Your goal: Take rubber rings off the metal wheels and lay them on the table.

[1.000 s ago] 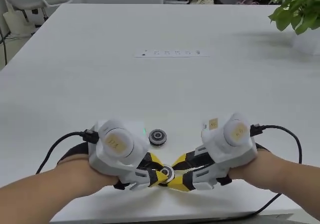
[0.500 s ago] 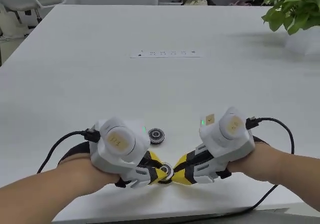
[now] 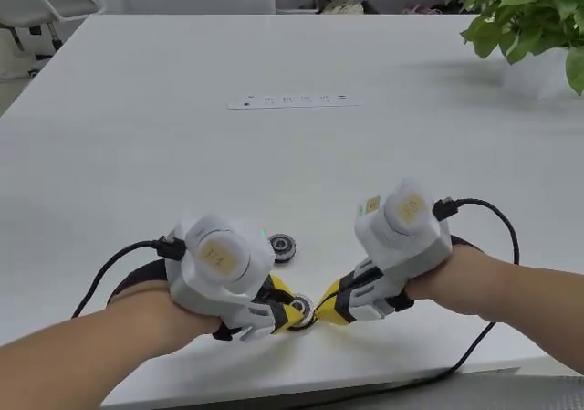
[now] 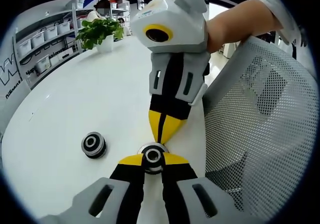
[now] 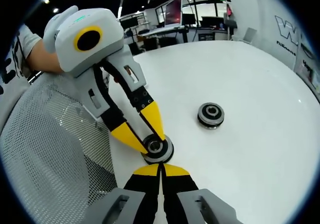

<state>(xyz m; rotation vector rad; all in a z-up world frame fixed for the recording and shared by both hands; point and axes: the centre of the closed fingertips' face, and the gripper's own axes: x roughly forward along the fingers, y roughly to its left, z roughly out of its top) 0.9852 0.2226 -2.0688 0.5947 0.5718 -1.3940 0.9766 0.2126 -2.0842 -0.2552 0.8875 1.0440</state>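
Ring-stripping, first wheel: left gripper clamped on it just above the bench, right gripper jaws pressed together at its rubber ring (pinched? unclear). Next: peel outward. Second wheel waits nearby.

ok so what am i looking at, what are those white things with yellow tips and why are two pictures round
No robot: a person holds a white tool in each hand, each ending in a gripper with two yellow-and-black jaws. The wide picture comes from a camera on the person's head; the round ones come from fisheye cameras riding on each tool, looking along its jaws. The left gripper is shut on a small round metal wheel with a dark rubber ring near the front edge of the white table. The right gripper, jaws together, touches that wheel's rim. A second metal wheel lies on the table, and a green potted plant stands farther back.
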